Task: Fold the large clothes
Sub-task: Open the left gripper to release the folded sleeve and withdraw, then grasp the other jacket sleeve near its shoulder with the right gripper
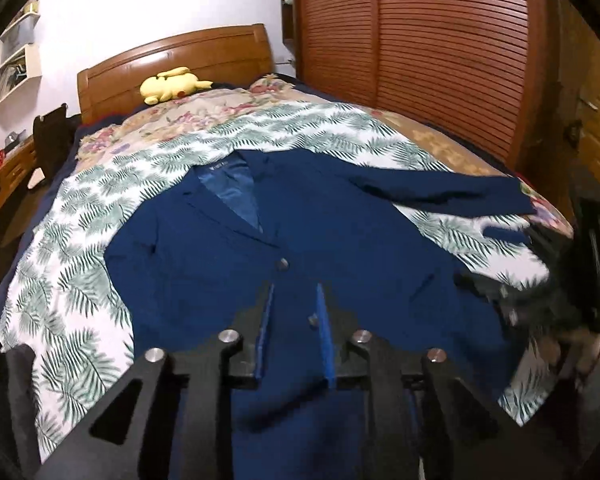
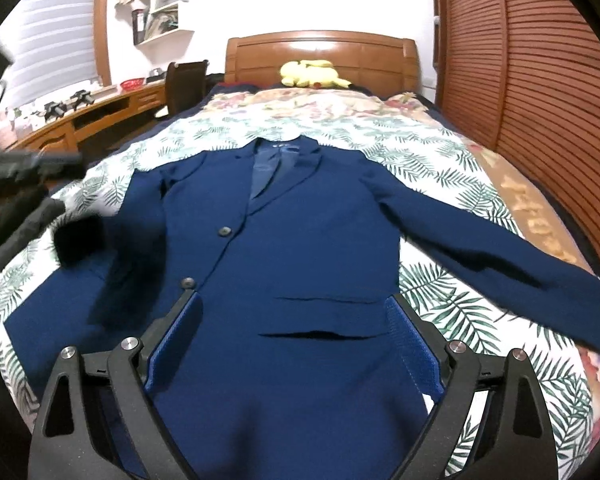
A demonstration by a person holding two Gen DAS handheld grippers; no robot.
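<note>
1. The blue jacket (image 2: 300,240) lies flat, face up, on the leafy sheet (image 2: 440,152) on the bed.
2. The left gripper (image 1: 294,300) is a little apart, holding nothing.
3. The right gripper (image 2: 296,308) is wide apart and empty.
4. Next, I think, pinch the far-right sleeve (image 2: 500,232) near its cuff and fold it over smoothly.

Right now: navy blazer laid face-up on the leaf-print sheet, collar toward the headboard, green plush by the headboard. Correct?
Nearly. The plush is yellow, not green; the right wrist view shows it against the headboard. The rest holds: the navy blazer lies face-up on the leaf-print sheet, collar toward the headboard.
</note>
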